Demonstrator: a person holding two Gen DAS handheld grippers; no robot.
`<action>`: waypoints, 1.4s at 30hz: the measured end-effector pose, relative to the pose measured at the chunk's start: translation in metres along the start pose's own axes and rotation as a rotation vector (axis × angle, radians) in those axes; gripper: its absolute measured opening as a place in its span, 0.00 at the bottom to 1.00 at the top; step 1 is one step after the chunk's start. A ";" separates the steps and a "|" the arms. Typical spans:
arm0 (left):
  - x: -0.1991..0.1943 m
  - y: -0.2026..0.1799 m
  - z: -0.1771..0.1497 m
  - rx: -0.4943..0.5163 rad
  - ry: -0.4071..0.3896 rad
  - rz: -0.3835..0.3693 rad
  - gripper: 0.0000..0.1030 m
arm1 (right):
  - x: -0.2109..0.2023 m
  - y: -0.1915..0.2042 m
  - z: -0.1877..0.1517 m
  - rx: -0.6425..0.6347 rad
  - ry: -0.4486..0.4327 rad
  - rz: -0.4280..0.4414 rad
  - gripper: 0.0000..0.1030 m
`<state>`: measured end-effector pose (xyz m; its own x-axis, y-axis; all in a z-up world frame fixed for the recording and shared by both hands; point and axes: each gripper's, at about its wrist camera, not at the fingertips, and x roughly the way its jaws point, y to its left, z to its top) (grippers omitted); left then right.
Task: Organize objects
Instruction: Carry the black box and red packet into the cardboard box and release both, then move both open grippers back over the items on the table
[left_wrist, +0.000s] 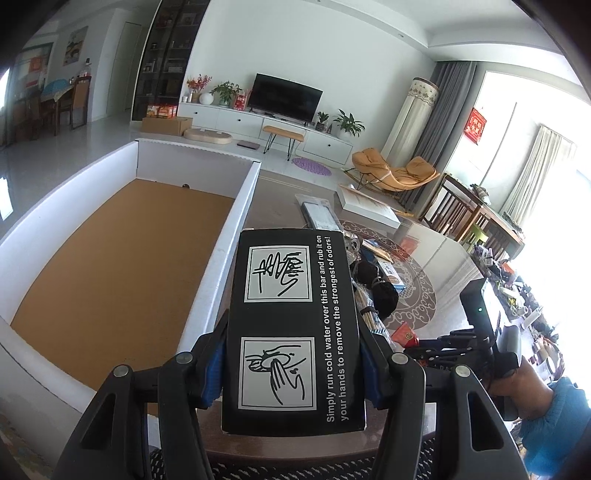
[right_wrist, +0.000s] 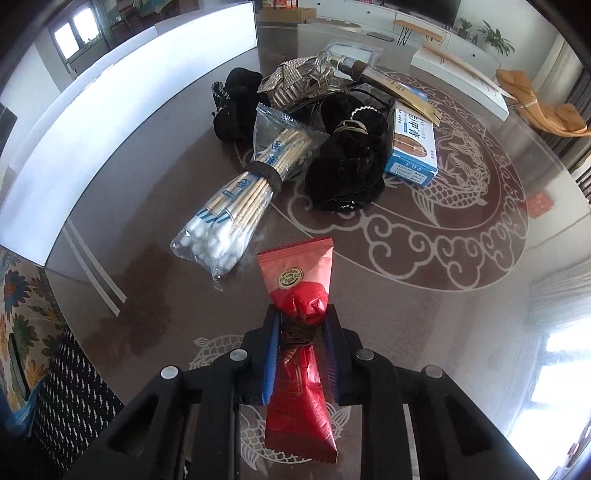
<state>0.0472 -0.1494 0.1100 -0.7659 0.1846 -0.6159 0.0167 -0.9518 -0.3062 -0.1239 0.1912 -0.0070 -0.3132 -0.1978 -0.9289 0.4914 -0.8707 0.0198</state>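
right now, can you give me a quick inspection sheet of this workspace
surface: glossy table with a printed dragon and swirl pattern
job's things: black box with hand-washing drawings; red wrapped packet; white tray with a brown floor, nothing seen inside
clutter: cotton swab bundle, black fabric pieces, blue and white carton, glittery item and clear bottle behind
grippers: left tool clamped on the black box, above the tray's edge; right tool pinching the packet at its tied waist
cables: nothing seen
surroundings: living room, TV, plants, orange lounge chair
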 end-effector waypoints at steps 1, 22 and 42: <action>-0.006 0.007 0.004 -0.008 -0.011 0.006 0.56 | -0.016 0.000 0.006 0.014 -0.039 0.025 0.22; 0.025 0.155 0.030 -0.046 0.148 0.536 0.76 | -0.036 0.262 0.156 -0.121 -0.265 0.472 0.66; 0.082 -0.090 -0.027 0.256 0.120 0.073 1.00 | 0.011 -0.079 -0.046 0.293 -0.267 -0.196 0.90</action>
<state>0.0003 -0.0422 0.0668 -0.6869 0.1265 -0.7157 -0.1058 -0.9917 -0.0737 -0.1285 0.2786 -0.0358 -0.5958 -0.0919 -0.7978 0.1626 -0.9867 -0.0078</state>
